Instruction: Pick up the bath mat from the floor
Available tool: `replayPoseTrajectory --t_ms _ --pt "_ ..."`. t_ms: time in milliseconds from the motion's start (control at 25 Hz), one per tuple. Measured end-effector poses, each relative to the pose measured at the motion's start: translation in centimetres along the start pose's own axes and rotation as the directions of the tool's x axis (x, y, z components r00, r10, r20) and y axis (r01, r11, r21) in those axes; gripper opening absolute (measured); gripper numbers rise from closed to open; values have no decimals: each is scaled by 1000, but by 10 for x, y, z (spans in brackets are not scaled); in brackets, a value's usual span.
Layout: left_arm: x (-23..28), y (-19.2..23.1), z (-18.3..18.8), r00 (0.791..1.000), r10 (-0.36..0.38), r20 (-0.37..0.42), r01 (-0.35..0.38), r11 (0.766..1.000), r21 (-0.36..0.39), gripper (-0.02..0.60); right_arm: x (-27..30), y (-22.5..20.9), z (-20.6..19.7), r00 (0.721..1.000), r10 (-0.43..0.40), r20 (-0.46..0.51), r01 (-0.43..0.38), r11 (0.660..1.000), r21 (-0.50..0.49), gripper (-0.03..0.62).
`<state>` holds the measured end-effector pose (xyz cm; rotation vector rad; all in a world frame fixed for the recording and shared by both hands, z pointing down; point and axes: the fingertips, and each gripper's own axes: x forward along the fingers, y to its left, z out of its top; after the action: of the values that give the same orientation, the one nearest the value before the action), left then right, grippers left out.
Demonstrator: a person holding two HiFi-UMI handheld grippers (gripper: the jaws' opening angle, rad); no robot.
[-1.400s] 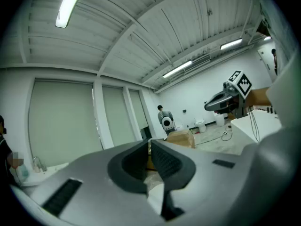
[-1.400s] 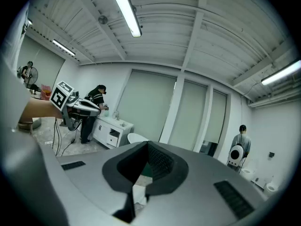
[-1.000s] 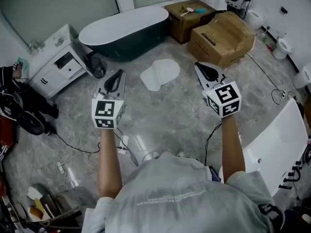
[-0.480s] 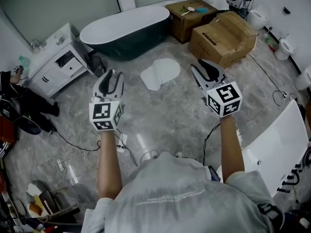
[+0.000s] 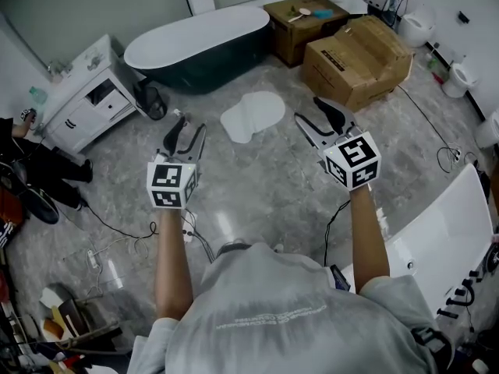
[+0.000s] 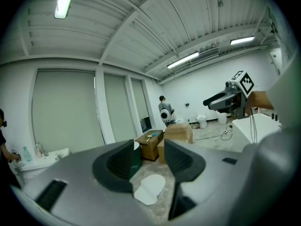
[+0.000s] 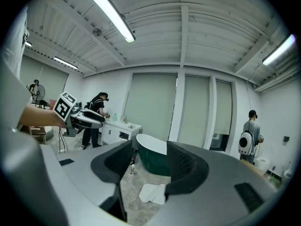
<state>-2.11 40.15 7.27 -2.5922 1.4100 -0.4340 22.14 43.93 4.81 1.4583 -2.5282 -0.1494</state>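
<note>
The white bath mat [image 5: 252, 116] lies flat on the grey marbled floor in front of the dark tub [image 5: 199, 47]. It also shows through the jaw gap in the left gripper view, bath mat [image 6: 149, 188], and in the right gripper view, bath mat [image 7: 153, 192]. My left gripper [image 5: 185, 132] is held in the air to the mat's left and nearer me, its jaws opening with nothing between them. My right gripper [image 5: 318, 118] hovers to the mat's right, jaws also opening and empty. Neither touches the mat.
Two cardboard boxes [image 5: 355, 59] stand at the back right, one with small items on top. A white vanity [image 5: 82, 96] is at the left. Cables [image 5: 117, 244] trail over the floor near my feet. A white panel [image 5: 444, 236] leans at the right. Other people stand in the room.
Both grippers' jaws have gone from shut to spread apart. Both hands have shifted only a little, staying in the air on either side of the mat.
</note>
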Motion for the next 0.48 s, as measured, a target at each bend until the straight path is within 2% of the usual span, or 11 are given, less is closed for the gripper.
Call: replayPoseTrajectory --t_ms 280,480 --pt "22 -21 -3 1000 0 -23 0 1000 14 199 -4 -21 -22 1000 19 -6 -19 1000 18 227" --pt "43 -8 -4 1000 17 -20 -17 1000 11 198 13 -38 -27 1000 13 -10 -12 1000 25 227"
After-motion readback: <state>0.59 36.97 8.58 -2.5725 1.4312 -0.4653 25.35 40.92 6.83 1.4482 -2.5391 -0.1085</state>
